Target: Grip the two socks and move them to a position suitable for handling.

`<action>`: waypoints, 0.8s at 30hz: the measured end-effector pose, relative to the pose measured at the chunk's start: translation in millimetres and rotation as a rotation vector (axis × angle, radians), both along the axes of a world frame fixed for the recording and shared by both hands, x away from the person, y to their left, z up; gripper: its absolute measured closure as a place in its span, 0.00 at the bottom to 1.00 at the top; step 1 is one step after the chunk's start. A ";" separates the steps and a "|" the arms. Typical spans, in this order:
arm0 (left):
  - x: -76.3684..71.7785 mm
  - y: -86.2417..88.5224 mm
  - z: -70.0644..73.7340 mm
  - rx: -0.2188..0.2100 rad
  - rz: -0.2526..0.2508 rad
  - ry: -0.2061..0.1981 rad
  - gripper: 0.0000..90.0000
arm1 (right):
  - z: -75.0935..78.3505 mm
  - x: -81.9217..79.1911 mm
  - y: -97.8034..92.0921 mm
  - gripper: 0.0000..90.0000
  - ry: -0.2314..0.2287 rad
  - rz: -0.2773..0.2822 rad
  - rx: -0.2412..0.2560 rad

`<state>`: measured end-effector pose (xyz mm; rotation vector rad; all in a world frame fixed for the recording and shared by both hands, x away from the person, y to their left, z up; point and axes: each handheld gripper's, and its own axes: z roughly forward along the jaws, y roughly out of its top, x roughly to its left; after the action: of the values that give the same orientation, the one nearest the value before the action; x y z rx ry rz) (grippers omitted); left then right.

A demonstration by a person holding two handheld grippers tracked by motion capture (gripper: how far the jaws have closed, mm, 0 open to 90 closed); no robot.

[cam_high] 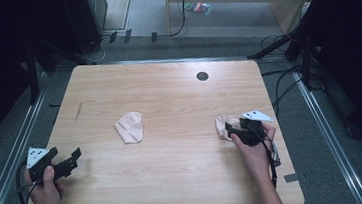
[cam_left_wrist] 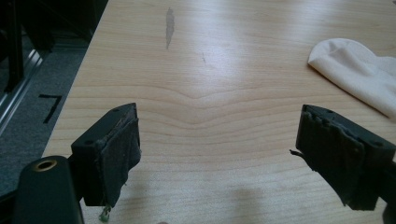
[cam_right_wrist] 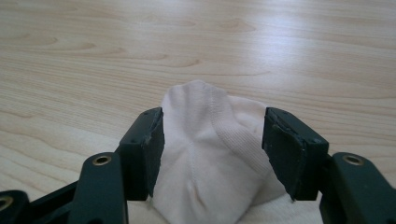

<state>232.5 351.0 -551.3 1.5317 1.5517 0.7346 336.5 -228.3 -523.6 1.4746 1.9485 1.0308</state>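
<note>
A pale pink crumpled sock (cam_right_wrist: 210,158) lies near the right edge of the light wooden counter (cam_high: 174,158), bunched between the spread jaws of the right gripper (cam_right_wrist: 212,154); the jaws flank it, but whether their pads touch the fabric is hard to make out, and its near end is cut off by the frame. In the high view the gripper and hand hide much of it. A second pale pink sock (cam_high: 129,127) lies mid-counter, well apart. The left gripper (cam_left_wrist: 217,154) hovers near the left edge, jaws released, empty.
</note>
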 end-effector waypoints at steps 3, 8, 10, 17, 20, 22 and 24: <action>0.0 -0.3 -0.1 -0.001 0.000 0.002 0.15 | -6.9 8.5 5.5 0.42 0.022 0.003 -0.044; -0.2 -0.9 -0.1 -0.001 -0.004 0.002 0.15 | -17.4 14.1 8.1 0.40 0.064 -0.023 -0.044; 0.0 -0.8 -0.2 -0.001 -0.005 0.002 0.15 | -19.4 13.7 9.2 0.40 0.056 -0.020 -0.063; 0.3 -1.6 -0.1 0.008 -0.010 0.008 0.15 | -23.7 10.2 10.8 0.63 0.015 -0.039 -0.102; 0.2 -1.6 0.0 0.008 -0.012 0.009 0.15 | -24.4 6.6 7.9 0.89 -0.016 -0.069 -0.135; 0.2 -1.4 0.0 0.005 -0.010 0.008 0.15 | -21.4 5.9 5.6 0.90 -0.001 -0.088 -0.100; 0.5 -1.0 -0.3 0.001 -0.009 0.005 0.15 | -13.8 1.7 5.9 0.90 -0.017 -0.083 -0.065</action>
<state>233.0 350.0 -551.6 1.5413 1.5469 0.7270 338.1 -222.4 -537.4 1.4932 1.8742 0.9327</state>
